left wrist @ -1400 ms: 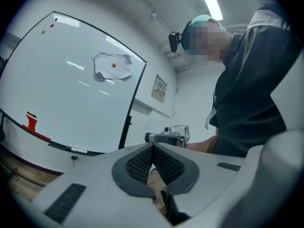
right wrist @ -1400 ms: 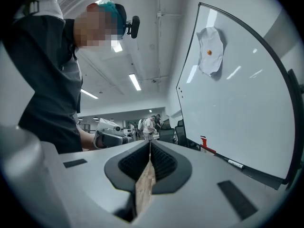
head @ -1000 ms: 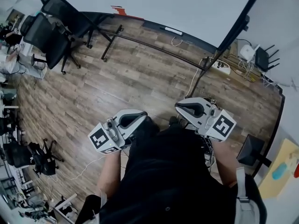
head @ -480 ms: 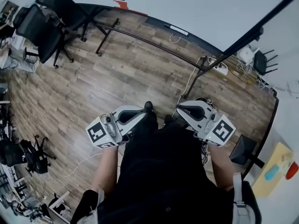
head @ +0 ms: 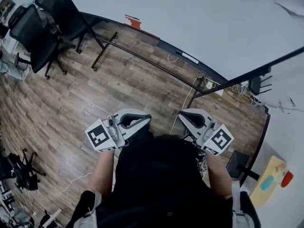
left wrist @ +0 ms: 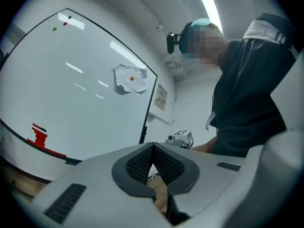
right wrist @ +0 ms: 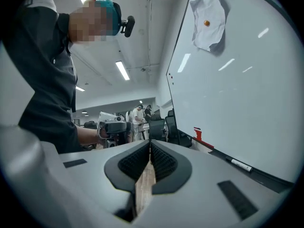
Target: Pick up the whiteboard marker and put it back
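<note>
A white whiteboard marker (head: 189,57) lies on the dark tray at the foot of the whiteboard (head: 190,18), ahead of both grippers; it shows as a small white stick (right wrist: 241,165) in the right gripper view. My left gripper (head: 148,118) and right gripper (head: 181,113) are held side by side at waist height, some way short of the board. The jaws of each are pressed together with nothing between them (left wrist: 153,147) (right wrist: 150,144). No marker shows in the left gripper view.
A red eraser (head: 133,21) sits further left on the tray. A crumpled paper (right wrist: 207,18) hangs on the board. Black office chairs (head: 33,30) stand at left, a stand leg (head: 102,49) crosses the wooden floor, and cables and a power strip (head: 209,83) lie at right.
The head view has swung up and toward the whiteboard, which now fills more of the top. Both grippers stay shut and close together, slightly higher in the picture.
</note>
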`<action>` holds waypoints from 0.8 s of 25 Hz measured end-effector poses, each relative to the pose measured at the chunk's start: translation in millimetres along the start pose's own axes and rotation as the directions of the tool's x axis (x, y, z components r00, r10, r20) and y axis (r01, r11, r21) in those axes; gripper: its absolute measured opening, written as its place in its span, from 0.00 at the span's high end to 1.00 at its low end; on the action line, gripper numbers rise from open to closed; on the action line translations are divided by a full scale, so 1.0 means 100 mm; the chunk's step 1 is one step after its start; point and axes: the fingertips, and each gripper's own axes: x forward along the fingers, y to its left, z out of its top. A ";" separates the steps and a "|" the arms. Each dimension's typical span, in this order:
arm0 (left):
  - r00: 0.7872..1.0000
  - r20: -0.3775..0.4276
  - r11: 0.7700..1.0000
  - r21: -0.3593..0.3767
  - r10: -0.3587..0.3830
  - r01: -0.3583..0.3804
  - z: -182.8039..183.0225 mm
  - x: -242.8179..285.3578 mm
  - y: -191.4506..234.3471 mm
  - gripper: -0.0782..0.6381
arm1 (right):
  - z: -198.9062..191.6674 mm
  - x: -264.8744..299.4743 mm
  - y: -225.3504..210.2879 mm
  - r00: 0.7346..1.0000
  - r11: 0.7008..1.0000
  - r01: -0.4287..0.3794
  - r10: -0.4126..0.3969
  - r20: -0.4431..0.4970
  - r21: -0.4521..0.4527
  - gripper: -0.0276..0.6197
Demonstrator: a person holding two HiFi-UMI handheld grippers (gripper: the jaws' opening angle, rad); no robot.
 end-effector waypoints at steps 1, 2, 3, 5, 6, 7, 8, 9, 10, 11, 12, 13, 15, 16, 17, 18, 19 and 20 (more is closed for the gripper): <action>1.000 -0.021 1.000 0.015 -0.015 0.015 -0.02 -0.02 0.06 0.87 | 0.02 0.06 -0.02 1.000 1.000 0.015 -0.015 -0.013 -0.003 0.93; 0.999 -0.041 0.999 0.022 -0.033 0.034 -0.07 -0.03 0.11 0.87 | 0.03 0.10 -0.04 0.999 0.999 0.032 -0.032 -0.026 -0.006 0.93; 0.997 -0.056 0.998 0.019 -0.053 0.054 -0.13 -0.03 0.16 0.87 | 0.03 0.12 -0.06 0.998 0.999 0.050 -0.050 -0.036 -0.008 0.93; 0.994 -0.060 0.996 -0.015 -0.087 0.086 -0.24 0.01 0.27 0.87 | -0.01 0.13 -0.11 0.995 0.996 0.089 -0.089 -0.052 -0.005 0.93; 0.994 -0.051 0.995 -0.036 -0.099 0.098 -0.26 0.05 0.32 0.87 | -0.04 0.12 -0.13 0.993 0.994 0.106 -0.106 -0.060 -0.001 0.93; 0.993 -0.039 0.993 -0.055 -0.110 0.108 -0.28 0.10 0.35 0.87 | -0.06 0.11 -0.15 0.991 0.993 0.120 -0.120 -0.066 0.006 0.93; 0.992 -0.030 0.990 -0.069 -0.123 0.121 -0.28 0.15 0.38 0.87 | -0.08 0.10 -0.16 0.989 0.991 0.131 -0.130 -0.070 0.013 0.93; 0.990 -0.023 0.988 -0.076 -0.138 0.136 -0.29 0.19 0.40 0.87 | -0.08 0.11 -0.18 0.988 0.991 0.135 -0.133 -0.072 0.022 0.93; 0.988 -0.021 0.985 -0.079 -0.156 0.154 -0.30 0.24 0.43 0.87 | -0.09 0.12 -0.19 0.989 0.991 0.129 -0.126 -0.078 0.033 0.93; 0.985 -0.024 0.982 -0.079 -0.173 0.171 -0.31 0.28 0.46 0.87 | -0.11 0.14 -0.21 0.990 0.993 0.109 -0.105 -0.091 0.043 0.93; 0.982 -0.031 0.980 -0.080 -0.187 0.184 -0.33 0.32 0.50 0.87 | -0.12 0.16 -0.23 0.992 0.995 0.083 -0.077 -0.099 0.052 0.93; 0.980 -0.039 0.978 -0.084 -0.193 0.190 -0.34 0.37 0.55 0.87 | -0.10 0.20 -0.26 0.994 0.997 0.059 -0.054 -0.095 0.058 0.93; 0.979 -0.059 0.978 -0.089 -0.193 0.188 -0.34 0.48 0.70 0.87 | -0.02 0.28 -0.38 0.997 0.998 0.039 -0.036 -0.063 0.049 0.93; 0.979 -0.071 0.979 -0.089 -0.189 0.182 -0.35 0.54 0.80 0.87 | 0.02 0.31 -0.48 0.998 0.998 0.043 -0.041 -0.048 0.040 0.93; 0.980 -0.082 0.980 -0.091 -0.183 0.175 -0.36 0.62 0.90 0.87 | 0.04 0.32 -0.59 0.998 0.998 0.052 -0.051 -0.035 0.033 0.93; 0.981 -0.089 0.981 -0.094 -0.175 0.167 -0.36 0.70 1.00 0.87 | 0.07 0.30 -0.72 0.998 0.997 0.065 -0.064 -0.025 0.029 0.93; 0.981 -0.093 0.983 -0.096 -0.168 0.159 -0.36 0.80 1.08 0.87 | 0.09 0.28 -0.84 0.997 0.997 0.075 -0.075 -0.018 0.028 0.93; 0.982 -0.097 0.983 -0.093 -0.165 0.156 -0.35 0.90 1.16 0.87 | 0.11 0.25 -0.97 0.997 0.996 0.080 -0.080 -0.013 0.026 0.93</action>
